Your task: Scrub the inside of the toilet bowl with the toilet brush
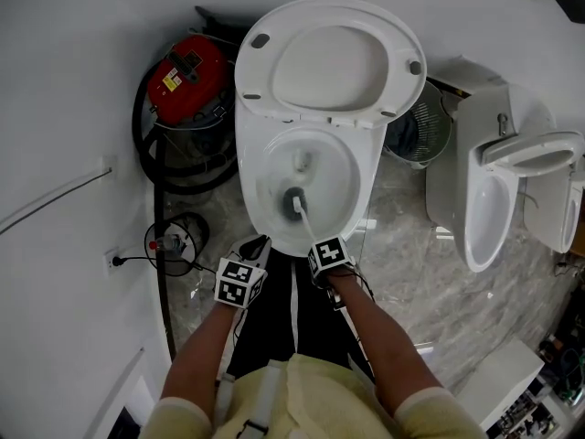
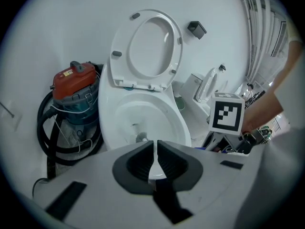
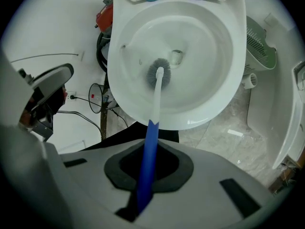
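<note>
Press brush (image 3: 158, 74) against bowl (image 3: 212, 75) with right gripper (image 3: 148, 163), jaws clamped on its handle; sweep near to far. Hold left gripper (image 2: 155, 163), jaws together, empty, clear.

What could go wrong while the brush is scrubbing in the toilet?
The right gripper holds the toilet brush only by its thin blue handle, far from the head, so it might twist or slip in the jaws. Hard scrubbing could flick water over the bowl rim toward the plugged-in cable nearby.
</note>
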`<state>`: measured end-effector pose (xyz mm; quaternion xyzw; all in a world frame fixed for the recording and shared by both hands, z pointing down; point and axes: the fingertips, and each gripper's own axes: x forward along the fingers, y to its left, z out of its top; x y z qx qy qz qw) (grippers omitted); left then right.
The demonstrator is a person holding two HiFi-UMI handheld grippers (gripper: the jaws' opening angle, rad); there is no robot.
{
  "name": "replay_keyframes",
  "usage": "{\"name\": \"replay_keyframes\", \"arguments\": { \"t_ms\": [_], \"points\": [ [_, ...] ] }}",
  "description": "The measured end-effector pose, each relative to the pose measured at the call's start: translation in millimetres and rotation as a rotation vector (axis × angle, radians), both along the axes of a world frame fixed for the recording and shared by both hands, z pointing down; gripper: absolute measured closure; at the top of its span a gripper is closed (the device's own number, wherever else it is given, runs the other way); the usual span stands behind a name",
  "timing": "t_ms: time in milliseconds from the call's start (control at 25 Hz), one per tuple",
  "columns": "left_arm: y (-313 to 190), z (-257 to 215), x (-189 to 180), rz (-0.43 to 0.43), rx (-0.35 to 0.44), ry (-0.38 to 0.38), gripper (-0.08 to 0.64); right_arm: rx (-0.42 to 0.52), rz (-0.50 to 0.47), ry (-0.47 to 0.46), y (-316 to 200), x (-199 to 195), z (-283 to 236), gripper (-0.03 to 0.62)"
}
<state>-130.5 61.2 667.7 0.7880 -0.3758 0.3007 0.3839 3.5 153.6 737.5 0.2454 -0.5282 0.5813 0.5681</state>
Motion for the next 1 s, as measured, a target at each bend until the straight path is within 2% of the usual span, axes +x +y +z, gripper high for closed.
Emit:
{"name": "replay_keyframes", "arguments": {
  "t_ms": [200, 560, 760, 1000],
  "points": [
    [0, 2, -1, -0.014, -0.008, 0.003, 0.528, -0.004, -0.013, -0.055, -7, -16, -2, 0.565],
    [-3, 6, -6, -0.054, -0.010, 0.009, 0.546, 0.092, -0.066, -0.058, -36, -22, -2, 0.565],
    [-8, 4, -10, -0.076, 0.019, 0.007, 0.546, 0.132, -0.077, -0.062, -58, -27, -2, 0.565],
    [-12, 4, -14, -0.112, 0.007, 0.017, 0.546, 0.167, -0.082, -0.057, -84, -30, 2, 0.565]
  ]
}}
